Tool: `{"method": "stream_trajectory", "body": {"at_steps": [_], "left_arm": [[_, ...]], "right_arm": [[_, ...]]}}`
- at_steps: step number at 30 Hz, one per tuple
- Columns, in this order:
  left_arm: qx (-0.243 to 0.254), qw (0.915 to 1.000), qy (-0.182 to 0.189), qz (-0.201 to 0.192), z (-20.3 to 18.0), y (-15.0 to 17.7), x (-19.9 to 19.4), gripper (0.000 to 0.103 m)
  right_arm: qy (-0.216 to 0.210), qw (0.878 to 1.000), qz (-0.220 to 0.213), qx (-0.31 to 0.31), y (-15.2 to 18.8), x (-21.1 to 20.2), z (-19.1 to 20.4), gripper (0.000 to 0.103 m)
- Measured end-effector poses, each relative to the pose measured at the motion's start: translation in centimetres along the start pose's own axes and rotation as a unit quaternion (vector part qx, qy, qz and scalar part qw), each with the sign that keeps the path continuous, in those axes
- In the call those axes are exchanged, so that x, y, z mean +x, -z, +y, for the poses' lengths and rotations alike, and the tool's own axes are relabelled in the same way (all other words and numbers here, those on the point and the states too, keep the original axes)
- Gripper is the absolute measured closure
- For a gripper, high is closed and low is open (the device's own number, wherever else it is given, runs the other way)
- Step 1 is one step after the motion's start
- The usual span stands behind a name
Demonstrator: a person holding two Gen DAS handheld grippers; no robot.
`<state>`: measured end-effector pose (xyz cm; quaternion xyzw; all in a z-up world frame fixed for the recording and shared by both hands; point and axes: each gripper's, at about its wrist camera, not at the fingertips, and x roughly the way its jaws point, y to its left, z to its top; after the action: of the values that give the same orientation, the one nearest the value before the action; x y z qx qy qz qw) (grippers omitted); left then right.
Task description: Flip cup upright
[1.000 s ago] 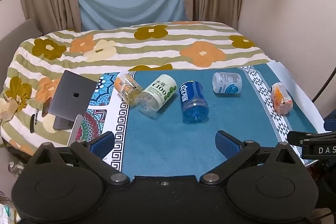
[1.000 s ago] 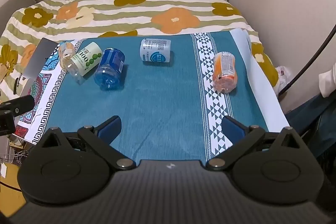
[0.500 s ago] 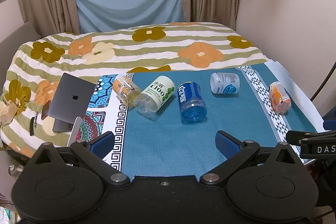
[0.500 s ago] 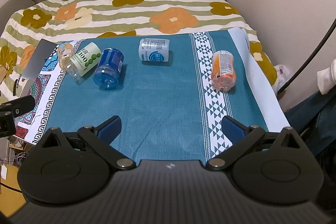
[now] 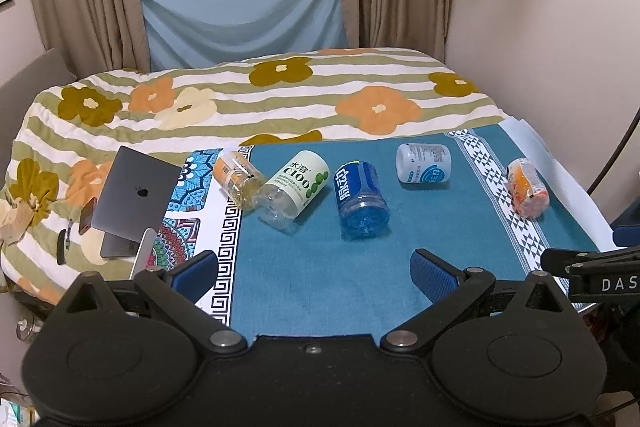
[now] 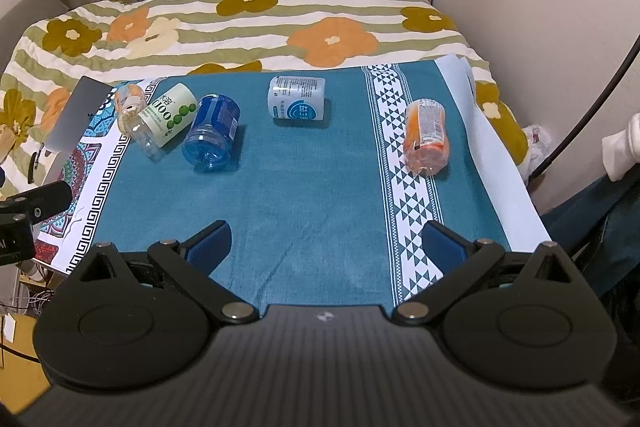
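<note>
Left gripper point(image 5: 314, 269) and right gripper point(image 6: 326, 243) hover over near bench point(image 6: 304, 195) edge, both wide open, holding nothing. Five cups lie on side, far: blue cup point(image 5: 362, 201) centre, orange cup point(image 6: 426, 135) right.

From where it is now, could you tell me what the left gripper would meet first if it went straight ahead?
Probably the blue plastic cup lying on its side; the left gripper is open, depth uncertain.
</note>
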<state>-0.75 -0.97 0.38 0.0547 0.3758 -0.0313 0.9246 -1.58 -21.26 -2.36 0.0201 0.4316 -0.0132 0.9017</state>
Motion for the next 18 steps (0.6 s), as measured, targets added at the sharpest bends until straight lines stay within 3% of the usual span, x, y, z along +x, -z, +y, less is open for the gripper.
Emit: {"method": "stream_trajectory", "body": {"at_steps": [18], "left_arm": [[-0.004,1.0,0.0,-0.007,-0.13,0.03,-0.6,0.0]], "right_arm": [[-0.003,1.0,-0.008,0.0,0.19,-0.43,-0.08,0.0]]}}
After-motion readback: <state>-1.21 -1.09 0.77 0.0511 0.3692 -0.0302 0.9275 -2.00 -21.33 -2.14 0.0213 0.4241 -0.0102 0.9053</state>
